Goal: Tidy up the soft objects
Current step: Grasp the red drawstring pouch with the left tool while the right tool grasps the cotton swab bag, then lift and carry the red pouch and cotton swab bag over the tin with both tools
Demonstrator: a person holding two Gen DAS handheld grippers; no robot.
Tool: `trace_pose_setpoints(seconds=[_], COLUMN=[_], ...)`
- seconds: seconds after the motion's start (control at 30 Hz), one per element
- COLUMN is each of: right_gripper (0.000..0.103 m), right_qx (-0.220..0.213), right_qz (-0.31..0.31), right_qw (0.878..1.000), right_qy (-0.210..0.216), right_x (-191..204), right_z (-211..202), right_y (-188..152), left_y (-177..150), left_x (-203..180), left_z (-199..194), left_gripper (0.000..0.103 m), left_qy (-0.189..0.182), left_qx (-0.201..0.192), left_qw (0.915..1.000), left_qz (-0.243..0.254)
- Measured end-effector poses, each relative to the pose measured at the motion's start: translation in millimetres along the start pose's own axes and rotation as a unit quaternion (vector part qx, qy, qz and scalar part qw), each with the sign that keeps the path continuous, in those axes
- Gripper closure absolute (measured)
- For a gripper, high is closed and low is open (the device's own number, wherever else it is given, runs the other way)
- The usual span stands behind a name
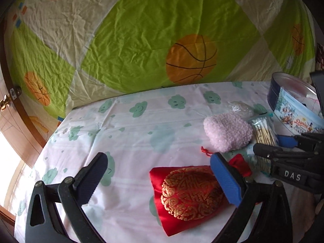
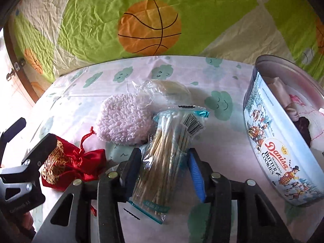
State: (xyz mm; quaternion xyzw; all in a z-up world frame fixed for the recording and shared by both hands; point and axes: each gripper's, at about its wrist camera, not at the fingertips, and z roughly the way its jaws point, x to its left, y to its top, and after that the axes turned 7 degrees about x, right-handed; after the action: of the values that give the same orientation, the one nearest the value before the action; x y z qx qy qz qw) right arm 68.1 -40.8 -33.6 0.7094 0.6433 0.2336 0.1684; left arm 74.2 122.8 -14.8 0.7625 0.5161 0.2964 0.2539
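Reading "Danisa Butter Cookies": tin [image 2: 283,158]

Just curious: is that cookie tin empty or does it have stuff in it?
Not empty. The tin has no lid on, and the right wrist view shows pink and dark cloth lying inside.

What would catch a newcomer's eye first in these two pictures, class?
The red pouch with gold embroidery glows on the pale cloud-print sheet, between the open left gripper. Behind hangs a green quilt with orange basketballs. The right gripper straddles a cotton swab bag beside the cookie tin.
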Motion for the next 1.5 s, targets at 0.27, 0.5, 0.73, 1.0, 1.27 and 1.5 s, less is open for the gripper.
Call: trace_pose_setpoints(seconds=[0.27, 0.5, 0.73, 1.0, 1.27, 1.5], right_gripper=[0.062, 0.062, 0.062, 0.064, 0.065, 0.065], right_qx=[-0.002, 0.000, -0.003, -0.038, -0.171, -0.234], right_qz=[-0.061, -0.032, -0.029, -0.029, -0.041, -0.026], right_qw=[0.998, 0.998, 0.998, 0.996, 0.982, 0.967], right_qy=[0.015, 0.050, 0.060, 0.072, 0.062, 0.094], right_x=[-36, -59, -58, -57, -55, -68], right_z=[-30, -37, -36, -47, -91, -114], right_y=[-34, -43, -43, -45, -50, -50], left_y=[-12, -9, -11, -12, 5, 11], left_x=[-55, -45, -8, 17, 15, -4], left_z=[-2, 24, 38, 39, 4, -20], left_gripper=[0.000, 0.000, 0.060, 0.083, 0.083, 0.083], left_qy=[-0.027, -0.017, -0.085, -0.105, -0.117, -0.107], left_qx=[0.002, 0.071, 0.112, 0.097, -0.023, -0.097], left_qw=[0.9874, 0.9902, 0.9900, 0.9845, 0.9790, 0.9685], left_qz=[0.156, 0.119, -0.012, -0.101, -0.166, -0.203])
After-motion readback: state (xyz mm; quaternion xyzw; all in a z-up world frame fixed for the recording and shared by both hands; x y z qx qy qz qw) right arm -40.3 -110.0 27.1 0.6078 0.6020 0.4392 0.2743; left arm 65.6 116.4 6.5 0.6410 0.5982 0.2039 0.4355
